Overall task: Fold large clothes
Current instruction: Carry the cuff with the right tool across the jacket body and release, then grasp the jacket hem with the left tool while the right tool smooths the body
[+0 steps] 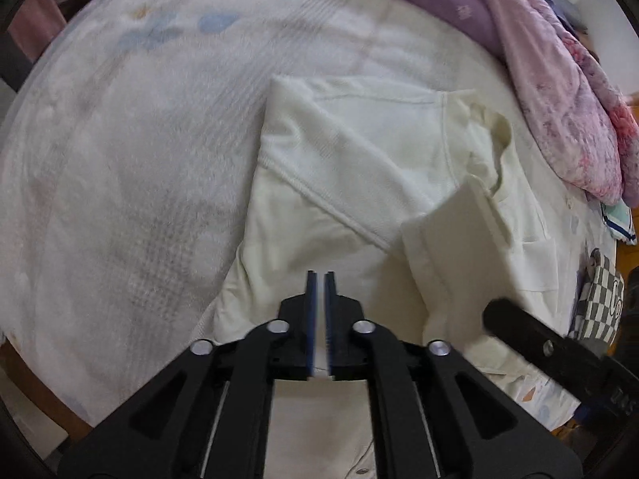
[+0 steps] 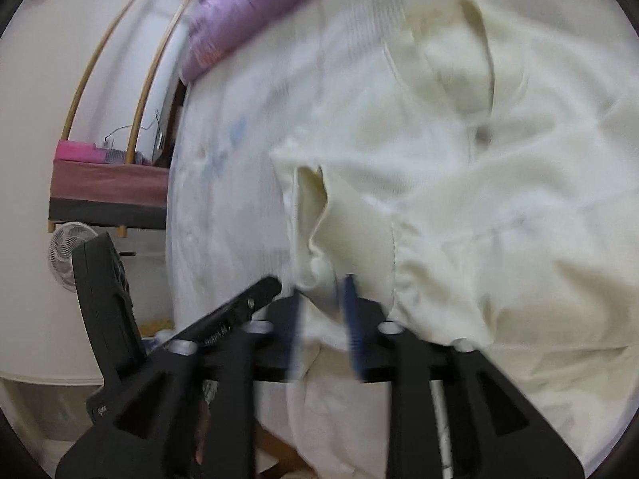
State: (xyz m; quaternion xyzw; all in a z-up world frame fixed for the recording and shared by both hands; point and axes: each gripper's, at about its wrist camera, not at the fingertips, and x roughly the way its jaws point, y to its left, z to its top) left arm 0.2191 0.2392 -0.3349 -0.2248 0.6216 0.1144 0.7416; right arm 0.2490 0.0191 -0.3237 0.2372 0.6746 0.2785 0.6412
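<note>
Left wrist view shows the left tool (image 1: 320, 275) pointing steeply down, its blue-lined fingers (image 1: 312, 307) almost together with only a thin slit between them and no cloth in it. Under and beyond it lies the cream shirt (image 1: 351, 167) on the bed (image 1: 120, 139), partly folded, with its long axis going from near to far and the collar (image 1: 499, 135) at the far right. One sleeve (image 1: 451, 239) is folded over the body, its cuff end pointing to the near right. The cloth is soft knit with raised seams. A pink-purple quilt (image 1: 559, 92) is bunched along the far right edge.

In the right wrist view, the right tool (image 2: 323, 283) stands wide; the picture is blurred by motion, and the sleeve's cuff (image 2: 339, 215) hangs just at the fingertips, not pressed. The near part of the shirt is hidden behind both tools.
</note>
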